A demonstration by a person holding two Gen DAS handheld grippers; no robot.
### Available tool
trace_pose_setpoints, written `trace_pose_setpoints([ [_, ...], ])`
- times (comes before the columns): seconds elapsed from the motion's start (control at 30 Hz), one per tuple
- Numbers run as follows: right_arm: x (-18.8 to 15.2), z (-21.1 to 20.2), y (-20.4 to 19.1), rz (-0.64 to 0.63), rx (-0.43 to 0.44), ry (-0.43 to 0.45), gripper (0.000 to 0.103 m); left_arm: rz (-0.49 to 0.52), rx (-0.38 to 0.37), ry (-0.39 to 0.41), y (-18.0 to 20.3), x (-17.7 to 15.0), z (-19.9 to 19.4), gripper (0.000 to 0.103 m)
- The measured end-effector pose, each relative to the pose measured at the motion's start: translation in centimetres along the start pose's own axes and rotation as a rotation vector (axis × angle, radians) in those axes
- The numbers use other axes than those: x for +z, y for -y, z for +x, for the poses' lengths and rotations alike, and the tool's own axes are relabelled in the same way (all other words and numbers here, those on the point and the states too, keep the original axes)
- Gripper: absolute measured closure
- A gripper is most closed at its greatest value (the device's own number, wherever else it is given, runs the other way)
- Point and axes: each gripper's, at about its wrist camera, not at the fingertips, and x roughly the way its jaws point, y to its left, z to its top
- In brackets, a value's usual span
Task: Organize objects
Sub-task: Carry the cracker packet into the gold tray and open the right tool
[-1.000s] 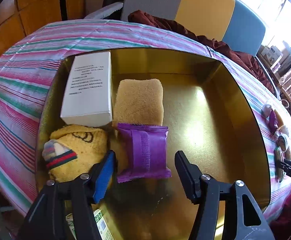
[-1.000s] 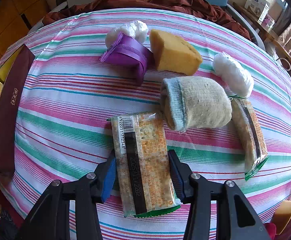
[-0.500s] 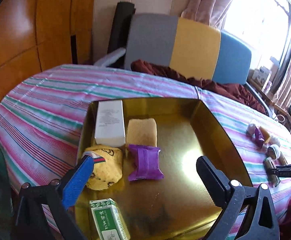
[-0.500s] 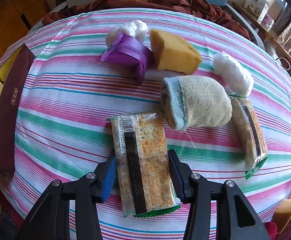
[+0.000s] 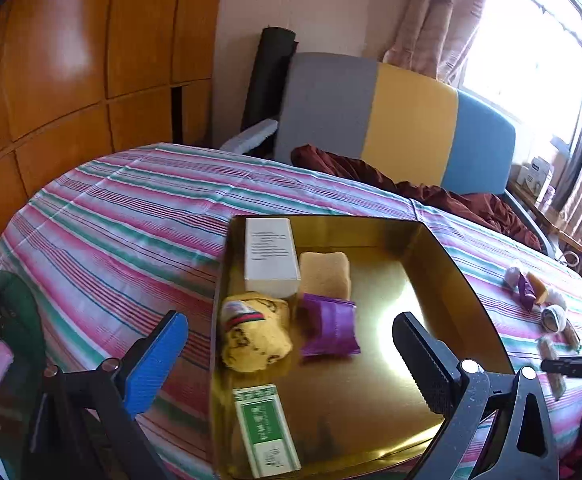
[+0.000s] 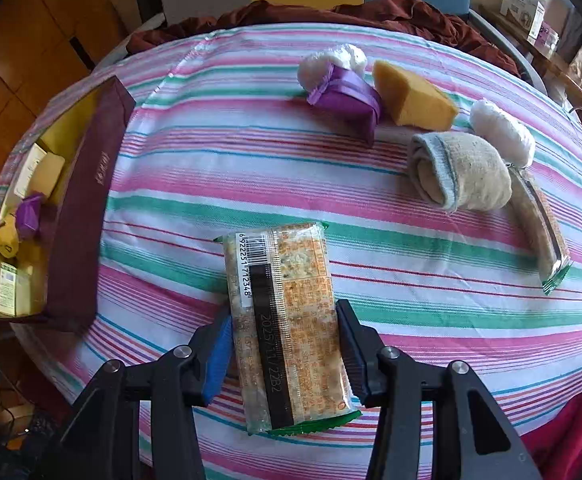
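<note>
Ahead of the right gripper's fingers, on the striped cloth: two clear-wrapped cracker packets (image 6: 287,328), two white fluffy balls (image 6: 501,130), one purple foil pouch (image 6: 349,98), one yellow sponge wedge (image 6: 413,100), one rolled beige sock (image 6: 461,170).

Inside the gold-lined box (image 5: 463,276) ahead of the left gripper's fingers: one white carton (image 5: 271,256), one tan sponge (image 5: 325,274), one purple pouch (image 5: 331,324), one yellow sock bundle (image 5: 255,334), one green carton (image 5: 265,430).

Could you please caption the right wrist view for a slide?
Right gripper shut on a snack pack above the striped cloth, box at left.
</note>
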Motion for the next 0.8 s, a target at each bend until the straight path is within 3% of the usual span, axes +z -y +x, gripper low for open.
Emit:
trace_pose_setpoints([
  [0.03, 1.7, 0.0, 1.1, 0.008, 0.016, 0.026, 0.054, -0.009, 0.007, 0.000, -0.5, 0.0, -0.2, 0.000],
  [0.07, 0.8, -2.0, -2.3, 0.015, 0.038, 0.058, 0.054, -0.018, 0.017, 0.001, -1.0, 0.0, -0.4, 0.000],
  [0.1, 1.7, -2.4, -2.4, 0.019, 0.061, 0.089, 0.054, -0.027, 0.028, 0.004, -1.4, -0.1, -0.6, 0.000],
  [0.17, 6.3, -3.1, -2.7, 0.006, 0.116, 0.147, 0.054, -0.052, 0.038, 0.010, -2.4, -0.2, -1.1, 0.000],
  [0.2, 6.8, -3.9, -4.0, -0.015, 0.155, 0.167, 0.054, -0.064, 0.040, 0.011, -2.8, -0.2, -1.2, 0.000],
  [0.23, 10.2, -3.7, -5.2, -0.042, 0.189, 0.180, 0.054, -0.075, 0.043, 0.013, -3.2, -0.3, -1.4, 0.000],
  [0.27, 10.8, -3.0, -7.6, -0.083, 0.219, 0.192, 0.054, -0.085, 0.047, 0.014, -3.6, -0.3, -1.5, 0.000],
  [0.33, 10.2, -5.7, -11.1, -0.180, 0.269, 0.199, 0.054, -0.103, 0.054, 0.014, -4.2, -0.4, -1.7, 0.000],
  [0.4, 9.5, -6.1, -14.7, -0.269, 0.302, 0.179, 0.054, -0.113, 0.058, 0.015, -4.7, -0.5, -2.0, 0.000],
  [0.53, 9.4, -3.2, -21.8, -0.409, 0.315, 0.122, 0.054, -0.123, 0.061, 0.023, -5.6, -0.7, -2.3, 0.000],
  [0.8, 8.4, 4.6, -30.6, -0.508, 0.301, -0.047, 0.054, -0.175, 0.060, 0.010, -7.6, -1.3, -2.0, 0.000],
])
